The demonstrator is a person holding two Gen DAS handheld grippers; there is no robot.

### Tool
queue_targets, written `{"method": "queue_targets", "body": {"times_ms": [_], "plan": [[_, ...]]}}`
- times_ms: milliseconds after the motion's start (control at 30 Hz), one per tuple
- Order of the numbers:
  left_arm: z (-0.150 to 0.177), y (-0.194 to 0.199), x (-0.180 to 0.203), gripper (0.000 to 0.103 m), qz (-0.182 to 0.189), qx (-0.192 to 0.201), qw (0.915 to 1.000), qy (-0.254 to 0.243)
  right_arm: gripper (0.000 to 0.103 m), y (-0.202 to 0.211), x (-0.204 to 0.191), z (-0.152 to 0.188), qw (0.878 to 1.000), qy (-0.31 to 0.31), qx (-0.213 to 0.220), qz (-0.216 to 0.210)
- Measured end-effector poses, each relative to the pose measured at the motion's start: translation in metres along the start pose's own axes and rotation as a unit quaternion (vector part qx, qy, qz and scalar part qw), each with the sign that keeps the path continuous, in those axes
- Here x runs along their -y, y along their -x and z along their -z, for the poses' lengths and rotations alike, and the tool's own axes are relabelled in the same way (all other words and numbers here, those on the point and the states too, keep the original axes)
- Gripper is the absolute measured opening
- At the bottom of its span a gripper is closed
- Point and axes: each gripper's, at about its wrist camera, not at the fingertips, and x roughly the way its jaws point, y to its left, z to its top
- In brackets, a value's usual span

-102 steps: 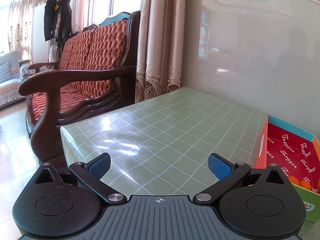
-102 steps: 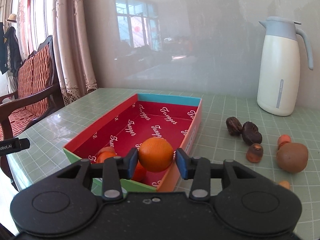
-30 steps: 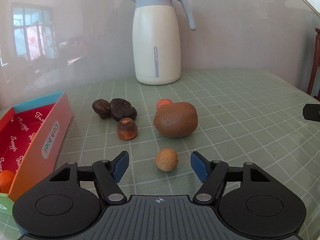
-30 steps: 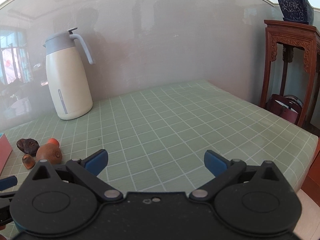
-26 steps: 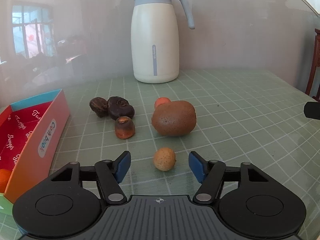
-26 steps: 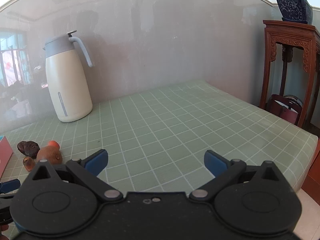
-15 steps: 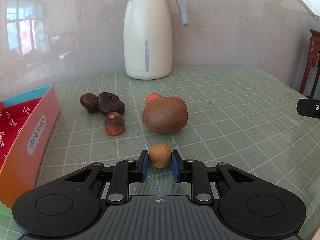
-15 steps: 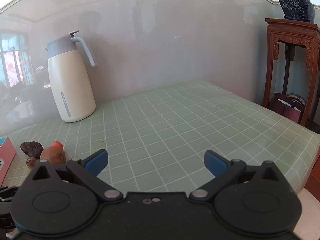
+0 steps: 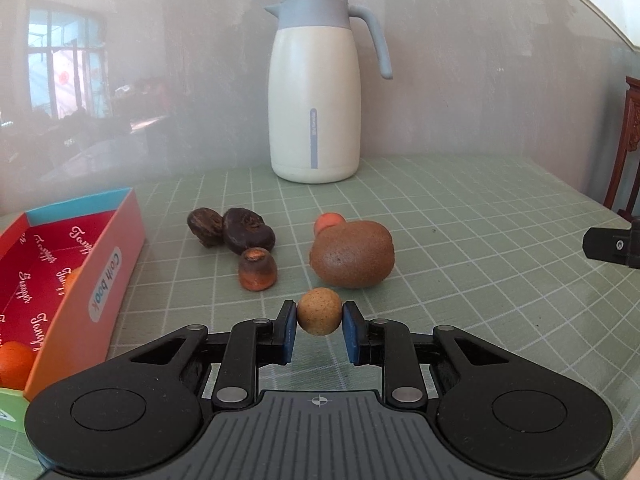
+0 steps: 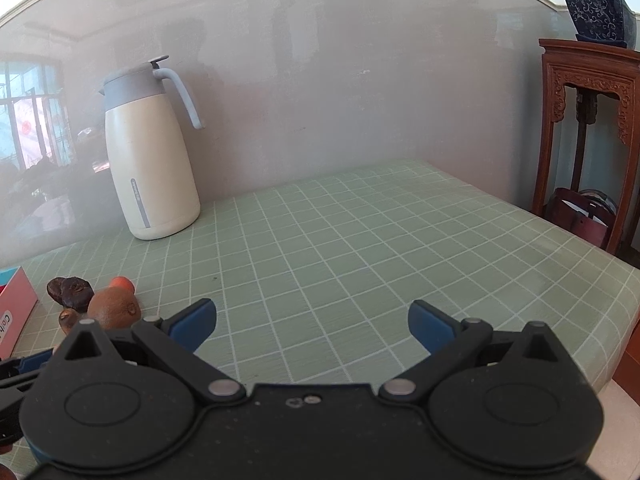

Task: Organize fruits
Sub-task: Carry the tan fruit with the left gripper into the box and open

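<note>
My left gripper [image 9: 319, 326] is shut on a small tan round fruit [image 9: 319, 317] and holds it just above the green checked table. Behind it lie a brown kiwi [image 9: 352, 254], a small orange fruit [image 9: 329, 221], two dark wrinkled fruits [image 9: 232, 228] and a brown-orange piece [image 9: 258, 269]. The red-lined box [image 9: 86, 276] stands at the left with oranges [image 9: 14, 362] inside. My right gripper [image 10: 312, 324] is open and empty over bare table; the kiwi [image 10: 114, 312] shows at its left.
A white thermos jug [image 9: 316, 92] stands at the back by the wall, also in the right wrist view [image 10: 150, 152]. The table's right edge [image 10: 592, 240] drops off near a wooden stand [image 10: 588, 128]. The right gripper's tip [image 9: 612, 242] shows at the far right.
My left gripper has closed on the small tan fruit and lifted it slightly. The right gripper has barely moved and stays open.
</note>
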Motion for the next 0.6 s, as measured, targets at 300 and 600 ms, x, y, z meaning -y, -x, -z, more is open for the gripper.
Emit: {"method": "queue_targets", "body": {"times_ms": [300,600], "plan": [[-0.003,0.018,-0.017,0.025,-0.016,0.03,0.9994,0.0,0.103,-0.001,-0.018,0.002,1.0,0.019,-0.001,-0.007],[-0.005,0.034,-0.055,0.025,-0.054,0.05,0.997,0.024,0.103,-0.003,-0.039,0.004,0.999,0.038,-0.005,-0.015]]}}
